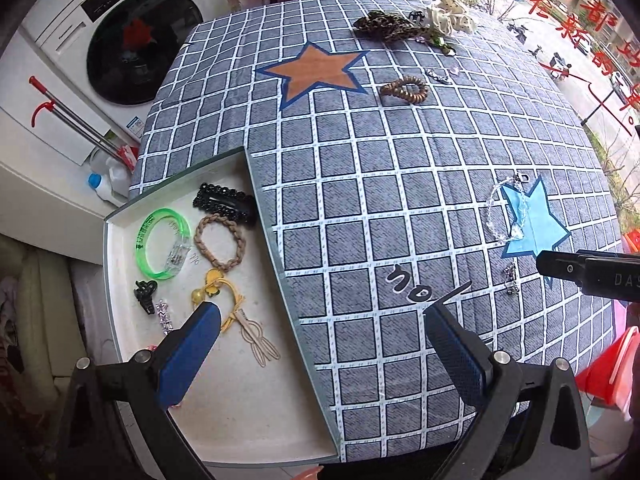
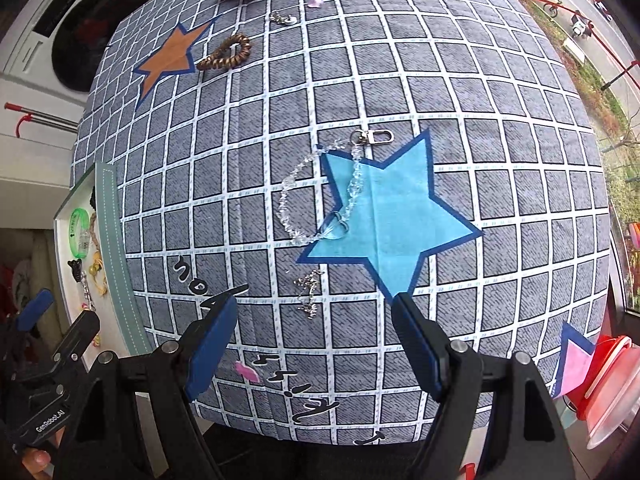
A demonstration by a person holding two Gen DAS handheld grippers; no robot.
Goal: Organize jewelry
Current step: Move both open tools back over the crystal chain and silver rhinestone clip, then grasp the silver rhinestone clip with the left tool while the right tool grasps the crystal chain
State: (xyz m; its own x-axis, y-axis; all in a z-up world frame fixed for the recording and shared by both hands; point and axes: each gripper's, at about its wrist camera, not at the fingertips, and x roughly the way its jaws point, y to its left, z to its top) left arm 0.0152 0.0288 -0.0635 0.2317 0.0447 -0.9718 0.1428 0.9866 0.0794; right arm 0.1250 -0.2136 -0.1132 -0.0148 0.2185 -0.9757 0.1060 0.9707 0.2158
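On the table (image 1: 400, 200) — a tray (image 1: 256, 420) at the left edge, holding a bangle (image 1: 162, 244), braided hair tie (image 1: 219, 242), beaded clip (image 1: 225, 202) and small claw clip (image 1: 145, 295). Right of the tray, a crystal bead chain (image 2: 316, 196) lying partly across a star patch (image 2: 396, 220); just before it, a small sparkly earring (image 2: 308, 292). Far behind — a coiled hair tie (image 2: 225, 56) beside another star patch (image 2: 172, 56).
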